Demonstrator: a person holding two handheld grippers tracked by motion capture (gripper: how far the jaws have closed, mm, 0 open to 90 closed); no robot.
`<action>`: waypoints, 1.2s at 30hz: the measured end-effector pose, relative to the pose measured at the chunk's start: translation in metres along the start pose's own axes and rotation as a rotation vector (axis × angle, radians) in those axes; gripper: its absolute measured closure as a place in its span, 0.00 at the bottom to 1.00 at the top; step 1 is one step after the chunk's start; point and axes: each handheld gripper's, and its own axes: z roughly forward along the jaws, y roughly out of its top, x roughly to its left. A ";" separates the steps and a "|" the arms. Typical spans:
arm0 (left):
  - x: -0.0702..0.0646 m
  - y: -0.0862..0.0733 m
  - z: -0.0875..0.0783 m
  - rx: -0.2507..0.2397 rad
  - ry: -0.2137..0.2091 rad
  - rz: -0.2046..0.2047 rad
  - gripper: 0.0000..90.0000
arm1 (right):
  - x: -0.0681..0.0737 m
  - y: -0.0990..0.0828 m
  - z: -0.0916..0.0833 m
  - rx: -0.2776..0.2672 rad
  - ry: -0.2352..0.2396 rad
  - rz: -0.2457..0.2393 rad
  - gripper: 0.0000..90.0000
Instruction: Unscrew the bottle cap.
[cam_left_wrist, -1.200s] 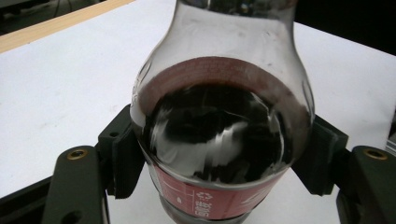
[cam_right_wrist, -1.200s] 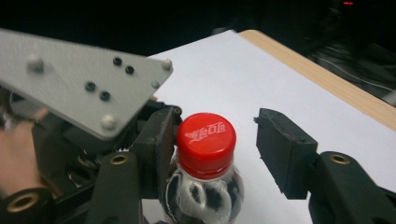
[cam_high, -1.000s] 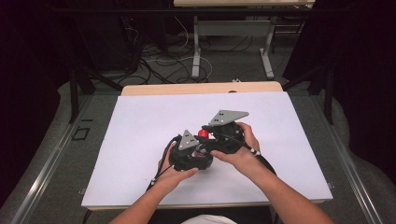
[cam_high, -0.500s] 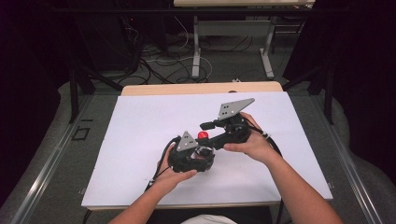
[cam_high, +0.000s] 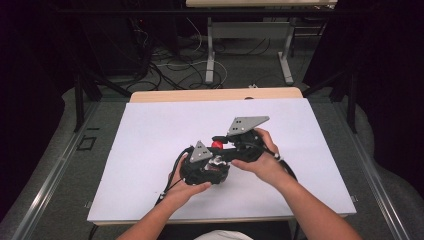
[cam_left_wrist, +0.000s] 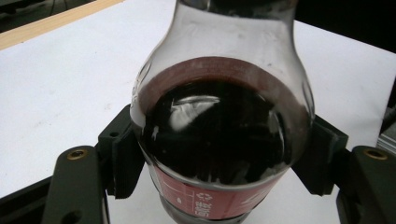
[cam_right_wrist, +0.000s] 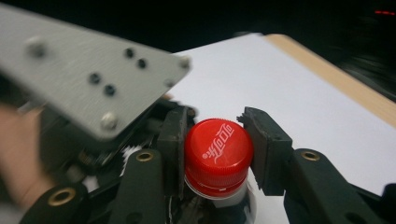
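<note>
1. Right gripper (cam_right_wrist: 217, 154) opened and backed off the cap half a second ago; its jaws have just been closing and now pinch the cap (cam_right_wrist: 218, 154) again. Left gripper (cam_left_wrist: 219, 161) unchanged, clamped on the bottle (cam_left_wrist: 219, 135).
2. Bottle: clear, rounded shoulder, dark cola inside, red label, red cap; held upright over the white table (cam_high: 150, 150) centre.
3. Cap has white script writing; can't read it. Label print is too small to read.
</note>
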 end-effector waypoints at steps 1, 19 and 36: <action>-0.001 0.000 0.000 0.004 -0.017 0.007 0.33 | -0.007 0.000 0.000 0.005 0.068 -0.034 0.68; -0.002 0.000 0.000 0.001 -0.012 -0.007 0.33 | 0.016 0.003 -0.004 -0.011 -0.122 0.075 0.64; -0.001 -0.001 0.001 0.003 -0.026 0.006 0.33 | -0.009 0.001 -0.005 -0.020 0.063 -0.042 0.50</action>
